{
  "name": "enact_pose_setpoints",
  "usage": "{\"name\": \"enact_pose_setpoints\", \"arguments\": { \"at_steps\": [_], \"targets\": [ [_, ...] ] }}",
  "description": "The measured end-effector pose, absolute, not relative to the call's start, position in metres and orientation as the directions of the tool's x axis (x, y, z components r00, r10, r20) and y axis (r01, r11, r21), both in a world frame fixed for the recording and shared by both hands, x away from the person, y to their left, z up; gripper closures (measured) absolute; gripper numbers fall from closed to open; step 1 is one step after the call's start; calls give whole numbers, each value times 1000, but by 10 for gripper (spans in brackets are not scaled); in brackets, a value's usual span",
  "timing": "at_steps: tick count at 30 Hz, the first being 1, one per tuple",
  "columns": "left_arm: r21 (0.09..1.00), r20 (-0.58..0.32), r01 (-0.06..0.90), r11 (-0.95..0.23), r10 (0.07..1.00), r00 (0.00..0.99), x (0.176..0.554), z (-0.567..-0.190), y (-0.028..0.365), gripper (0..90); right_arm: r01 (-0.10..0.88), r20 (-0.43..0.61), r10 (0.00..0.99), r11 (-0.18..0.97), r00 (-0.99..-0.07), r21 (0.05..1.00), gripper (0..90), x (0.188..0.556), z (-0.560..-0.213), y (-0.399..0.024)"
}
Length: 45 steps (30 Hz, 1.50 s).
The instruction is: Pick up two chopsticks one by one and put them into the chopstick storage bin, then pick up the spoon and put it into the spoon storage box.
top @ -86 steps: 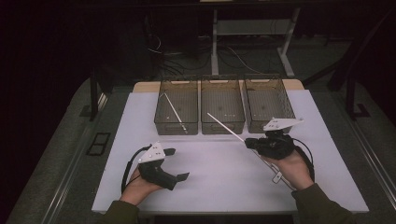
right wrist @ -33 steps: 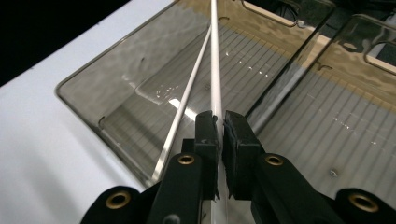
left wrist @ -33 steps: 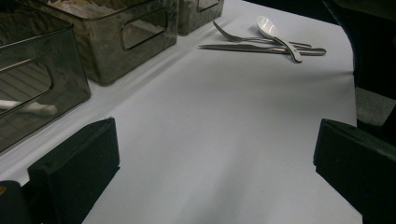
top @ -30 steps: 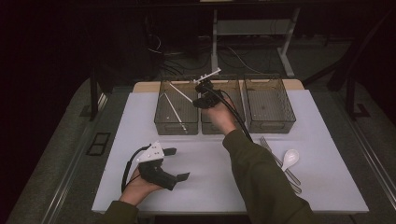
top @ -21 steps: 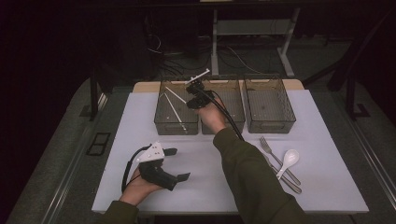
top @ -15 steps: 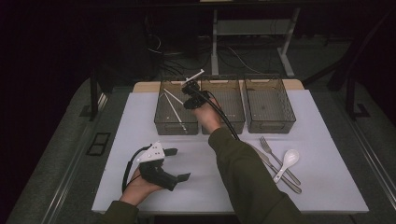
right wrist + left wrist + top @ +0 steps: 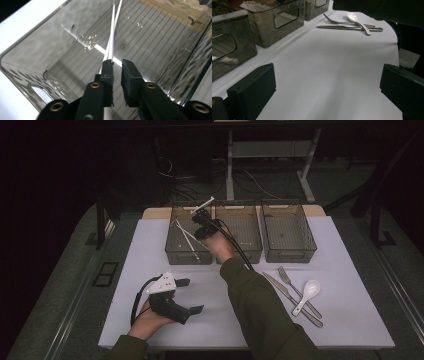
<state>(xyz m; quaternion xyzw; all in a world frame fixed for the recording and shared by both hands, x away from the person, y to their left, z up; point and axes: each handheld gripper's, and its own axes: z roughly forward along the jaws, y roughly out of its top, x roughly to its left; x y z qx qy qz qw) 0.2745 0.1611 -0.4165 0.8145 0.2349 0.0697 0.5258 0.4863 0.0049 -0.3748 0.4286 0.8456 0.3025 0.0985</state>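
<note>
Two thin white chopsticks lie crossed in the left one of three clear smoky bins. My right gripper hangs over that bin, pointing down into it. In the right gripper view its jaws have just been opening. The near end of one chopstick runs along the left jaw's inner face, and a dark gap separates it from the right jaw. My left gripper rests on the white table near the front left, open with nothing between its jaws.
The middle bin and right bin stand beside the left one at the table's far side. A fork, a knife and a white spoon lie at the front right. My right forearm crosses the table's middle.
The right gripper carried a white chopstick from over the middle bin leftward and down to the left bin. That chopstick now lies in the bin with the other. The left gripper stayed put.
</note>
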Motion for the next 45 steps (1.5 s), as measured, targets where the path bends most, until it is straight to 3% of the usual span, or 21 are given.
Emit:
{"name": "enact_pose_setpoints", "arguments": {
  "at_steps": [20, 45],
  "targets": [
    [885, -116, 303, -353, 464, 878, 275, -417, 163, 0, 558, 152, 670, 446, -726, 700, 467, 458, -345, -35],
    [879, -124, 323, -351, 486, 865, 275, -419, 164, 0, 476, 177, 578, 420, -797, 773, 419, 393, -337, -129]
  ]
}}
